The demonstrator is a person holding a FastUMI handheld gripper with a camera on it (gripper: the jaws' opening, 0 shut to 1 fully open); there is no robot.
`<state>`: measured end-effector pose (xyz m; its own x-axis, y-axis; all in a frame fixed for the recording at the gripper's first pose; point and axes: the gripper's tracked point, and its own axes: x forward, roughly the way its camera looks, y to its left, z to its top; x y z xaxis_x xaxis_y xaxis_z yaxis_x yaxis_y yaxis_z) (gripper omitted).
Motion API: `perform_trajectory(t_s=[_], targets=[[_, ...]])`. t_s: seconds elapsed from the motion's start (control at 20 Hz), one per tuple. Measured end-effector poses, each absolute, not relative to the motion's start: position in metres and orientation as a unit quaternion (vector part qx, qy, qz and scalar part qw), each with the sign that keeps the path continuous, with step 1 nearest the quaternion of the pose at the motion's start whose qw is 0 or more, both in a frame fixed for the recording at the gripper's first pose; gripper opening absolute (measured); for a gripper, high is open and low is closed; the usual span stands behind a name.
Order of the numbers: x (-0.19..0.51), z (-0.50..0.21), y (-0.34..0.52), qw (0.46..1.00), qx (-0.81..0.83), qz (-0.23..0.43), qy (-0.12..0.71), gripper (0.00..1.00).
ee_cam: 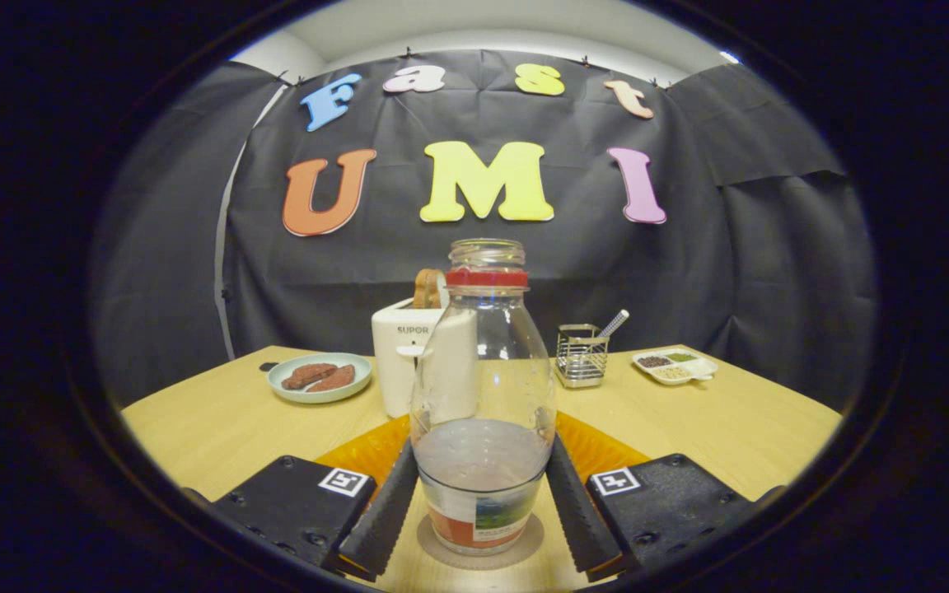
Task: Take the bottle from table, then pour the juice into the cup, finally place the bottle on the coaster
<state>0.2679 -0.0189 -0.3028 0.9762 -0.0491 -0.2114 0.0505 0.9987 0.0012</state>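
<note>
Bottle (483, 395) is standing upright on the round coaster (481, 553) at the counter's (219, 428) six o'clock edge, tool (481, 502) fingers bracketing its base, grip unclear, suggesting placing is nearly finishing.

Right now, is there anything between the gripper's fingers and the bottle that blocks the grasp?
Nothing visible does. The bottle stands upright between the fingers of the gripper, which flank its lower body on both sides. Whether the pads press the glass I cannot tell. The bottle's base rests on a round coaster.
</note>
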Motion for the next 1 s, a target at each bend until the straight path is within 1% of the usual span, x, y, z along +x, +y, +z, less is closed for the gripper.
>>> perform_trajectory(t_s=[0.15, 0.25, 0.4, 0.55, 0.7, 1.0], targets=[[0.267, -0.301, -0.019, 0.994, 0.014, -0.022, 0.107, 0.84], [0.267, -0.3, -0.025, 0.994, 0.01, -0.026, 0.101, 0.93], [0.265, -0.292, -0.028, 0.995, -0.004, -0.033, 0.09, 1.0], [0.259, -0.285, -0.026, 0.996, -0.019, -0.031, 0.083, 1.0], [0.238, -0.269, -0.013, 0.996, -0.016, -0.021, 0.08, 1.0], [0.198, -0.193, -0.007, 0.999, -0.004, -0.017, 0.027, 1.0]])
